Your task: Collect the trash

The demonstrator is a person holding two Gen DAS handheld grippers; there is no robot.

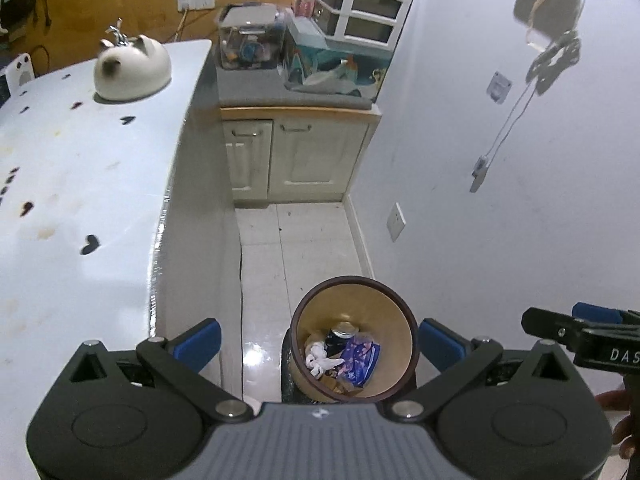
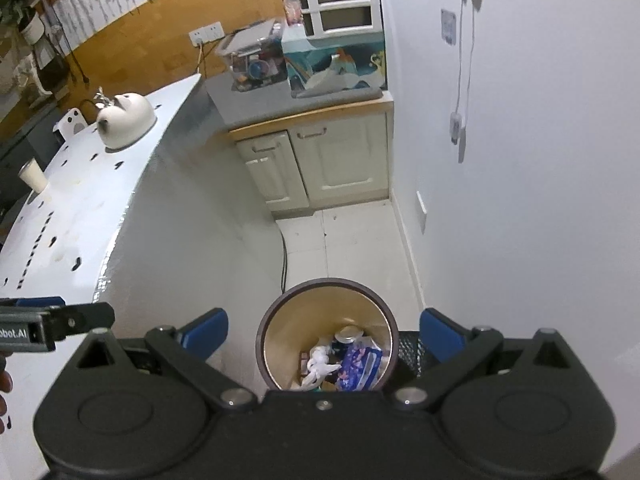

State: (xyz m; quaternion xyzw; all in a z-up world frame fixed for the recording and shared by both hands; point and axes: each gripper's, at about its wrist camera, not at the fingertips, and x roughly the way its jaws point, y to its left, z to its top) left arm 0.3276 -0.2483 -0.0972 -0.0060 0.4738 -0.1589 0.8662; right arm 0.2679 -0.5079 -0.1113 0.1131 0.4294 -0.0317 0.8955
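My left gripper [image 1: 318, 342] and right gripper [image 2: 324, 334]: both spread wide, empty, above trash bin [image 1: 394, 302]. Bin upright, mouth up, wrappers [image 2: 358, 368] inside.

A cat-shaped white ornament [image 1: 134, 68] sits on the white table [image 1: 72, 184] — cream cabinet [image 1: 296, 156] beyond.

Both wrist cams look steeply down from above; both share trash bin [image 1: 354, 340] [image 2: 326, 334], cabinet [image 1: 298, 156] [image 2: 320, 168].
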